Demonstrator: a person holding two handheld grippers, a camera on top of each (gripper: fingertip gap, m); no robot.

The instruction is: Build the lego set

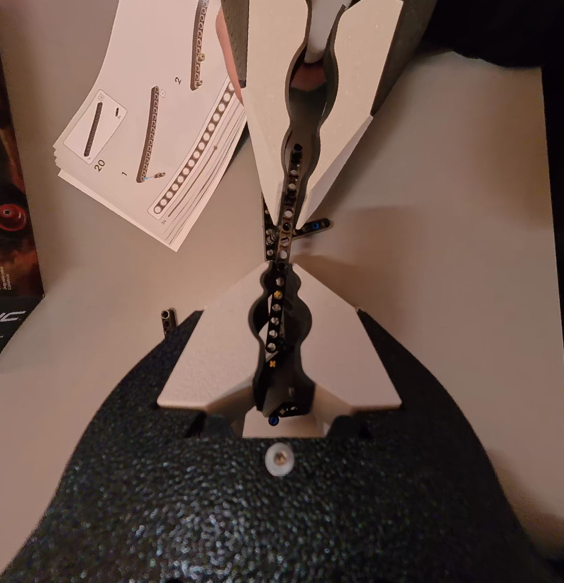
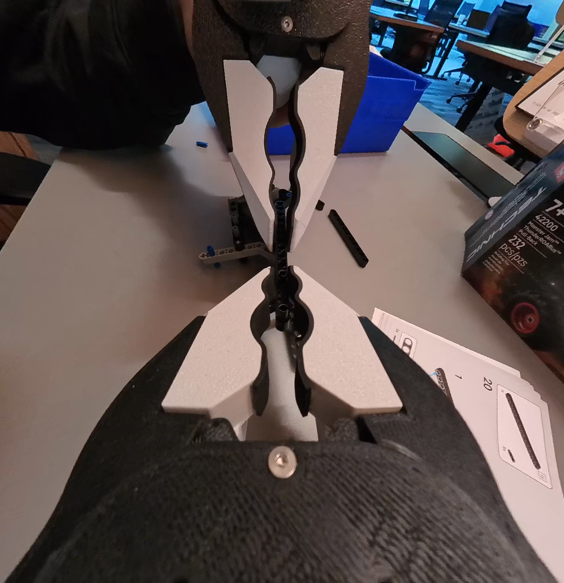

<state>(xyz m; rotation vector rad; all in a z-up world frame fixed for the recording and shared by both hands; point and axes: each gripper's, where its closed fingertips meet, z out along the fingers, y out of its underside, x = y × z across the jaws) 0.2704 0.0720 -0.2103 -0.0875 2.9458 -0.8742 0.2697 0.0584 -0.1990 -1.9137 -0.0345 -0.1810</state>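
Observation:
My left gripper (image 1: 279,265) is shut on a long black holed beam (image 1: 276,315) with yellow pins, held above the table. My right gripper (image 1: 284,217) faces it tip to tip and is shut on the far end of the same black beam work. A second black beam (image 1: 268,241) crosses behind it at the gap. In the right wrist view my right gripper (image 2: 282,268) and left gripper (image 2: 282,249) nearly touch, with the beam (image 2: 281,262) edge-on between them. How the pieces join is hidden by the fingers.
An instruction booklet (image 1: 142,126) (image 2: 482,397) and the set's box (image 2: 526,262) lie beside the work. On the table (image 2: 101,252) are a grey beam assembly with blue pins (image 2: 233,249), a loose black beam (image 2: 347,238), a blue pin (image 2: 202,144) and a blue bin (image 2: 384,104). Left and right tips are no more than a few centimetres apart.

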